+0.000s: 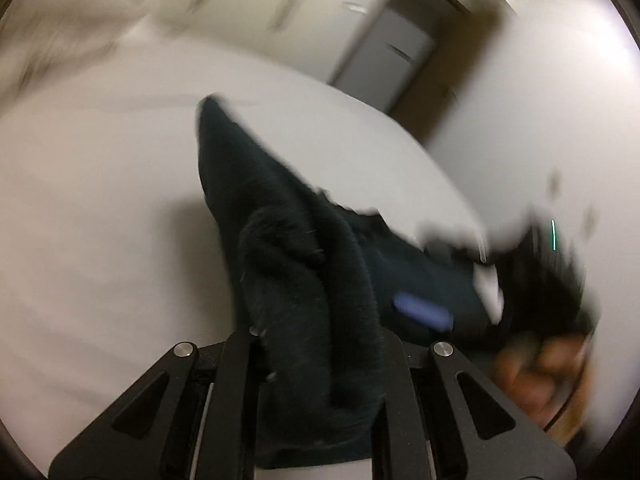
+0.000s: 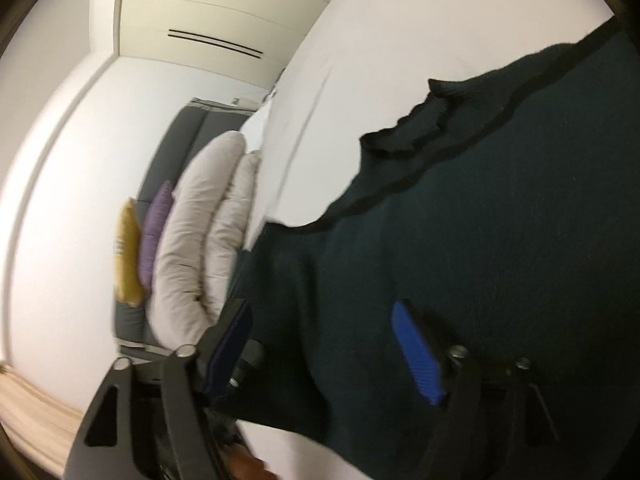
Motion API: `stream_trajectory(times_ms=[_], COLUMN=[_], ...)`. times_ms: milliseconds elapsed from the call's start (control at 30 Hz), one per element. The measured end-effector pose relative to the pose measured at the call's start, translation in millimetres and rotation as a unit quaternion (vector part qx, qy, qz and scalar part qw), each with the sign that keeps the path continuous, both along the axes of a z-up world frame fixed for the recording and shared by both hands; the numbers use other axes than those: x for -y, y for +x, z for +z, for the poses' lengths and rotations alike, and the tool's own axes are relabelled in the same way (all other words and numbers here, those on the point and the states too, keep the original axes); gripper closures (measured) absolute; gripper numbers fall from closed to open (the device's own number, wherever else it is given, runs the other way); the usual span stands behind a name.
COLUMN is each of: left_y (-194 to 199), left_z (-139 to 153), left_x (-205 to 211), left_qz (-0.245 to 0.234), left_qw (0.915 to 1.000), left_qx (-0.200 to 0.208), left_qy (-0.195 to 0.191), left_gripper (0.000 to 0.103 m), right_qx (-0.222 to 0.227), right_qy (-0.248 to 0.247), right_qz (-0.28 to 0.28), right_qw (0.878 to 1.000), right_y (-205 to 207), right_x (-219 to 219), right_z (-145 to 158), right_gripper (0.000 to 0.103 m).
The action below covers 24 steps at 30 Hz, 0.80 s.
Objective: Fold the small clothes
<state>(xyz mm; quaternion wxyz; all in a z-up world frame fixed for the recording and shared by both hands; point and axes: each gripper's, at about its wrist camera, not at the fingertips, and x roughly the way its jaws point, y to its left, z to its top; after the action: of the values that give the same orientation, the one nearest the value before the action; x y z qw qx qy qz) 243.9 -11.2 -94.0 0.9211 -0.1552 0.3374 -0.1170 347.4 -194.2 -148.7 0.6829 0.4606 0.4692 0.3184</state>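
Note:
A dark navy knit garment [image 1: 280, 248] hangs between my two grippers above a white bed [image 1: 100, 200]. My left gripper [image 1: 316, 360] is shut on a bunched fold of it; the cloth fills the gap between the fingers. In the left wrist view the right gripper [image 1: 532, 280] shows blurred at the right, with one blue pad [image 1: 422, 310] against the cloth. In the right wrist view the garment [image 2: 480, 220] spreads wide, its ribbed hem at the top. My right gripper [image 2: 328, 348] stands wide apart, blue pads [image 2: 416, 352] showing, with cloth draped between them.
The white bed [image 2: 400, 40] lies under everything. White pillows [image 2: 200, 232], a purple cushion [image 2: 154, 228] and a yellow cushion [image 2: 126, 252] stand at the grey headboard. A wardrobe [image 2: 224, 12] and a white wall are behind. A grey door [image 1: 384, 60] is beyond the bed.

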Motion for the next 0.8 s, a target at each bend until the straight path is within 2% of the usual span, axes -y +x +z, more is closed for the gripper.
stream_trajectory(times_ms=[33,133,267,367,467,500,533,600,667,800], left_y=[-4,-10,-12,-14,-17,-18,-13,-12,-9,-2], left_z=[-3,-15,-23,-19,-17,-18,-17,-17,-17,-15], left_x=[20,49,49,47,51,54,65,68,74,94], left_qz=[-0.015,-0.042,-0.048,-0.05,-0.053,-0.055,-0.057,-0.062,-0.068,-0.089], left_qw=[0.9993,0.9962,0.9951,0.9945,0.9933,0.9924,0.9914,0.9903,0.9896,0.9871], left_qx=[0.007,0.012,0.009,0.011,0.014,0.016,0.017,0.016,0.014,0.014], left_qy=[0.033,0.075,0.087,0.091,0.102,0.109,0.117,0.123,0.125,0.132], left_gripper=[0.092,0.092,0.092,0.092,0.092,0.092,0.092,0.092,0.092,0.092], right_qx=[-0.012,-0.023,-0.021,-0.032,-0.036,-0.03,-0.023,-0.016,-0.006,0.01], right_qy=[0.015,0.019,0.026,0.019,-0.005,-0.024,-0.049,-0.08,-0.093,-0.107], right_qz=[0.014,0.05,0.06,0.043,0.029,0.031,0.038,0.044,0.033,0.014], right_qw=[1.0,0.998,0.998,0.998,0.999,0.999,0.998,0.996,0.995,0.994], right_y=[5,17,26,37,47,50,53,53,52,46], right_x=[-1,-11,-20,-26,-33,-37,-42,-45,-37,-9], right_z=[-4,-11,-13,-15,-14,-12,-9,-7,-5,-1], right_gripper=[0.016,0.016,0.016,0.017,0.029,0.043,0.061,0.08,0.086,0.088])
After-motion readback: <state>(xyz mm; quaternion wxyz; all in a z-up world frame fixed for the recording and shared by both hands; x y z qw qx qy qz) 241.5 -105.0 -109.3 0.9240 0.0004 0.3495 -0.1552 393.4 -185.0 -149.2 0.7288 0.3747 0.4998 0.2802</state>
